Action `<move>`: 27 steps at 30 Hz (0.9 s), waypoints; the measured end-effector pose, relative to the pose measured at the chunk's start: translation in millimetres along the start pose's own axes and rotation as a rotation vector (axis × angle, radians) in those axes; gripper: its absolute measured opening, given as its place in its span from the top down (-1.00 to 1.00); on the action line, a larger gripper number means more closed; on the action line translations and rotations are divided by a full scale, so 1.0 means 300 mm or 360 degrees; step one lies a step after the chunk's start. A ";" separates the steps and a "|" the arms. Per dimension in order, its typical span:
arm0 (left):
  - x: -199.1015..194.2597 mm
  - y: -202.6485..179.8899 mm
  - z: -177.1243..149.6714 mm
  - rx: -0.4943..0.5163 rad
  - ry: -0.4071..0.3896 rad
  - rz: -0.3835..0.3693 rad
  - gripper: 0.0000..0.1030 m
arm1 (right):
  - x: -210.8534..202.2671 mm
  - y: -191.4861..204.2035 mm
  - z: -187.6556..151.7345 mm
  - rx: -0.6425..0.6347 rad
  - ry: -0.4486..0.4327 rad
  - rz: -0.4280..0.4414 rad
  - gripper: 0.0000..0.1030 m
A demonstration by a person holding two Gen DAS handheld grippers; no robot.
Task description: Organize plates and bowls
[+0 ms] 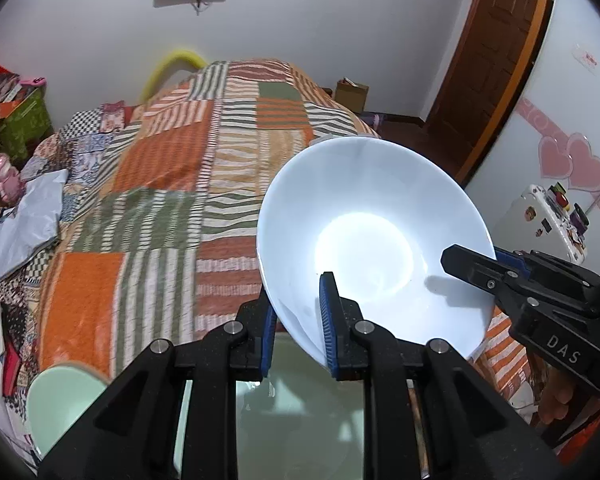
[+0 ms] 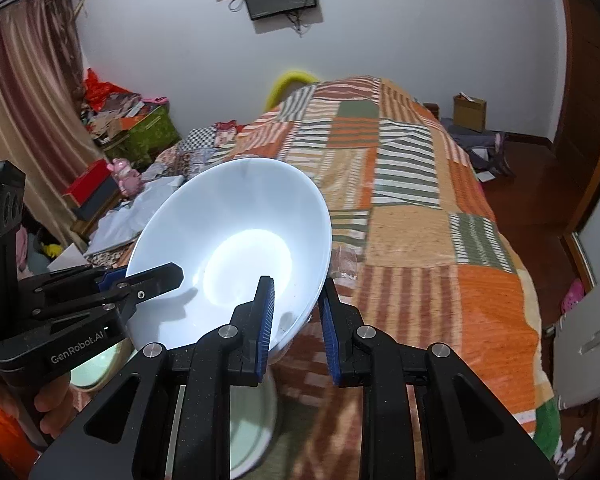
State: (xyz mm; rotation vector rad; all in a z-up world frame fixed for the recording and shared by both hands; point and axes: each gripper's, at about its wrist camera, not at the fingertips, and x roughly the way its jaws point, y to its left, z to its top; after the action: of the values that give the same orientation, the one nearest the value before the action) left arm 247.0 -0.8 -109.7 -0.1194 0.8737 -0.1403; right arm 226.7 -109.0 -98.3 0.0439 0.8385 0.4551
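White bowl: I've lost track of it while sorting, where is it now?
The white bowl is lifted over the patchwork bed, its rim clamped between the left gripper and the right gripper, in both wrist views.

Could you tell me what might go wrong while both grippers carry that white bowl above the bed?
1. The white bowl is tilted and pinched only at its rim by the left gripper and right gripper; it could slip out.
2. If the hands drift apart or twist, the rim could pop free of one grip.
3. A pale green plate lies low on the patchwork quilt; a dropped bowl could strike it.
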 end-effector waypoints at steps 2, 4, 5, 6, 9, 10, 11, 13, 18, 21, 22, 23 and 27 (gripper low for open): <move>-0.030 0.030 -0.012 -0.0017 -0.0011 0.0011 0.61 | 0.000 0.031 -0.003 -0.0020 0.0001 0.0019 0.60; -0.053 0.055 -0.020 -0.0029 -0.0018 0.0023 0.61 | -0.001 0.058 -0.007 -0.0043 0.0006 0.0035 0.60; -0.069 0.071 -0.027 -0.0039 -0.0023 0.0030 0.61 | 0.001 0.077 -0.009 -0.0061 0.0009 0.0046 0.60; -0.082 0.084 -0.034 -0.0046 -0.0026 0.0037 0.61 | 0.000 0.090 -0.015 -0.0072 0.0012 0.0055 0.60; -0.127 0.123 -0.056 -0.0066 -0.0042 0.0063 0.61 | 0.003 0.140 -0.024 -0.0108 0.0016 0.0087 0.60; -0.144 0.138 -0.065 -0.0073 -0.0049 0.0074 0.61 | 0.002 0.151 -0.027 -0.0115 0.0017 0.0095 0.60; -0.160 0.153 -0.074 -0.0081 -0.0056 0.0082 0.61 | 0.003 0.165 -0.029 -0.0123 0.0018 0.0104 0.60; -0.182 0.174 -0.091 -0.0094 -0.0064 0.0094 0.61 | 0.006 0.198 -0.036 -0.0137 0.0022 0.0126 0.60; -0.240 0.239 -0.136 -0.0142 -0.0083 0.0136 0.61 | 0.016 0.270 -0.050 -0.0169 0.0031 0.0173 0.60; -0.272 0.278 -0.163 -0.0172 -0.0088 0.0158 0.61 | 0.030 0.320 -0.060 -0.0192 0.0049 0.0207 0.60; -0.282 0.291 -0.172 -0.0182 -0.0091 0.0167 0.61 | 0.036 0.336 -0.063 -0.0203 0.0056 0.0216 0.60; -0.293 0.305 -0.180 -0.0193 -0.0095 0.0177 0.61 | 0.038 0.356 -0.067 -0.0217 0.0063 0.0222 0.60; -0.328 0.361 -0.221 -0.0246 -0.0102 0.0211 0.61 | 0.053 0.421 -0.083 -0.0259 0.0088 0.0258 0.60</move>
State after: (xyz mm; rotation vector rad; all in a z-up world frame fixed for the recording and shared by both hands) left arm 141.7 119.4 -95.2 -0.2084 0.8253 0.0549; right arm 170.8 7.9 -99.3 -0.0515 0.8530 0.6785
